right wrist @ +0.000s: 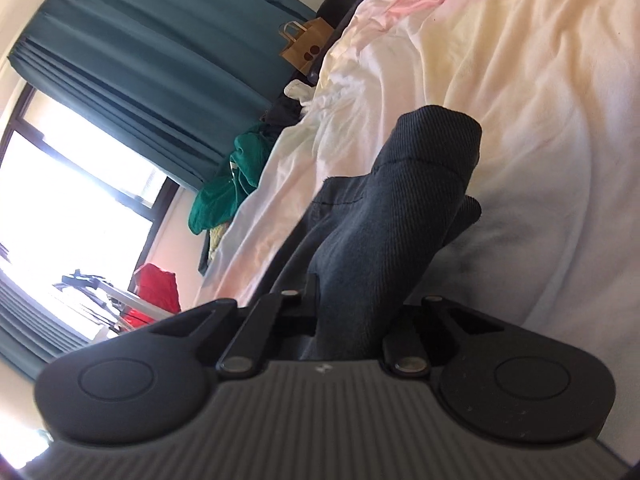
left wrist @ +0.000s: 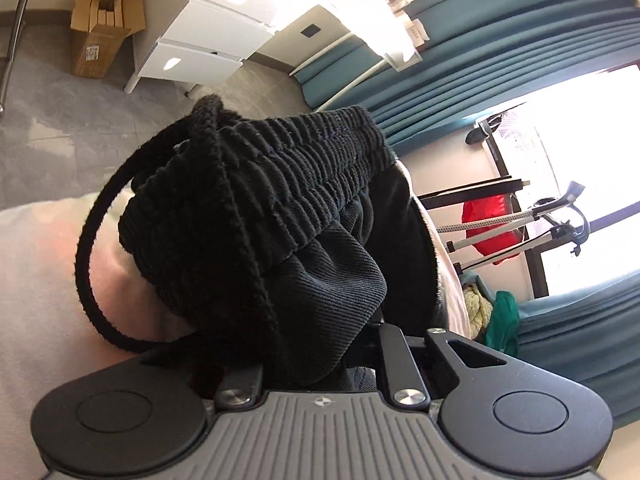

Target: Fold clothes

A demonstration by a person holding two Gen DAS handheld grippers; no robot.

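Left wrist room: grey floor, white drawers (left wrist: 208,36), cardboard box (left wrist: 102,26), teal curtains (left wrist: 500,52).
Left gripper (left wrist: 320,344): aimed downward, jaws clamped on black pants (left wrist: 260,208) at ribbed waistband, drawstring (left wrist: 86,248) looping over pale bedsheet (left wrist: 36,280).
Right wrist surface: cream bedsheet (right wrist: 500,60), green garment (right wrist: 224,188) by window.
Right gripper (right wrist: 348,320): jaws pinched on dark pants fabric (right wrist: 384,208), bunched upward.

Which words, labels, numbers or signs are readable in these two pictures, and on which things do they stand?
No text can be read.
Cardboard box: a printed label, too small to read.
Papers by the curtain: print, washed out and blurred.
Paper bag: dark round marks, no legible words.
Gripper bodies: one small emblem each, no letters.
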